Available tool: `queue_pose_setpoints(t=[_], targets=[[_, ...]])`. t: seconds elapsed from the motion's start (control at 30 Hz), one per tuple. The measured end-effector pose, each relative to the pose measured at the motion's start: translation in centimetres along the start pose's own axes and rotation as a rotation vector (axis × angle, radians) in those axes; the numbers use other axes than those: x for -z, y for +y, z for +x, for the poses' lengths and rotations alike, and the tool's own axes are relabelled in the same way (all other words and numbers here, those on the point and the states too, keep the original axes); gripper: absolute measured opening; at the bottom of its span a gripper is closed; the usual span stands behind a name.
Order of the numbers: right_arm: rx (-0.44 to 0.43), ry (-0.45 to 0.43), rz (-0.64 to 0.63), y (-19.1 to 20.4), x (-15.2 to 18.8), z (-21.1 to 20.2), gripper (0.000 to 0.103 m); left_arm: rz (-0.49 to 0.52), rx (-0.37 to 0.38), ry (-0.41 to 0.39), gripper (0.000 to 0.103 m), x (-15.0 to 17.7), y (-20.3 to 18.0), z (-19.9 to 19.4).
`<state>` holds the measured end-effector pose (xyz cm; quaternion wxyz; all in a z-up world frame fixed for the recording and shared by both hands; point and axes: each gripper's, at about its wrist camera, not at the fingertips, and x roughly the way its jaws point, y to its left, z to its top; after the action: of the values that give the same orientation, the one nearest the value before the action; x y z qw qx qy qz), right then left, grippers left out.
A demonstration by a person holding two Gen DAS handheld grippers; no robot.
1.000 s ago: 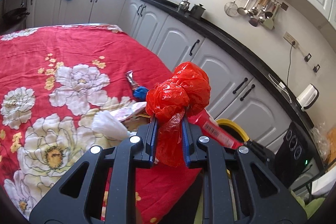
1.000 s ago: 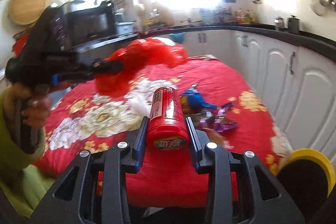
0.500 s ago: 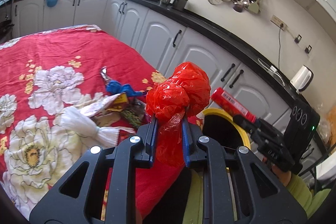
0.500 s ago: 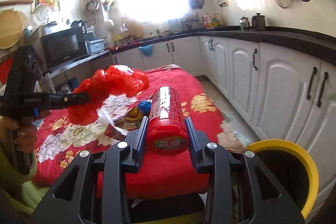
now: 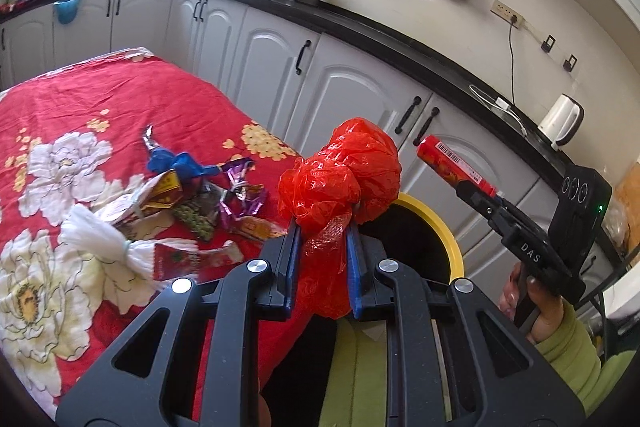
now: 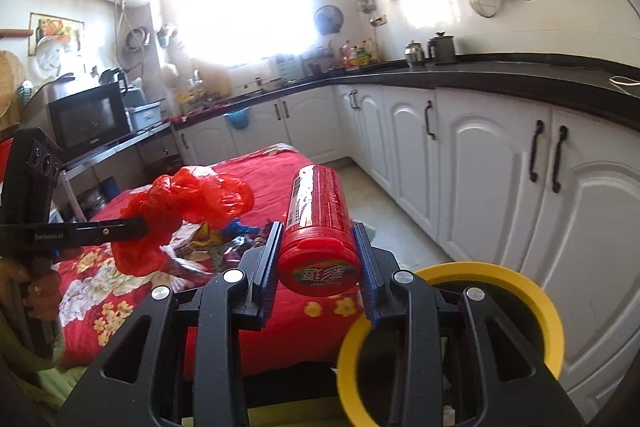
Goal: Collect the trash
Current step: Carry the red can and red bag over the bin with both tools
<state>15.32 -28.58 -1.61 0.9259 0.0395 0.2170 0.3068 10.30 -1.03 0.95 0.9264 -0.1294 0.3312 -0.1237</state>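
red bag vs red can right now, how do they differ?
The red plastic bag is soft, crumpled and shapeless; the red can is a rigid, glossy printed cylinder. The bag is pinched in the left gripper; the can is clamped lengthwise in the right gripper. Both are red, held off the table near the yellow-rimmed bin.
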Motion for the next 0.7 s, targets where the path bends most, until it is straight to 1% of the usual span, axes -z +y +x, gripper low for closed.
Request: queue_pose_setpoints(t=[0.4,0.7], targets=[[0.084,-0.023,0.045,-3.1,0.9,-2.3,0.033,0.066,0.042,0.017,0.013,-0.3,-3.8,2.5],[0.142,-0.036,0.074,-5.3,1.5,-3.6,0.033,0.105,0.067,0.038,0.013,0.2,-5.9,4.2]])
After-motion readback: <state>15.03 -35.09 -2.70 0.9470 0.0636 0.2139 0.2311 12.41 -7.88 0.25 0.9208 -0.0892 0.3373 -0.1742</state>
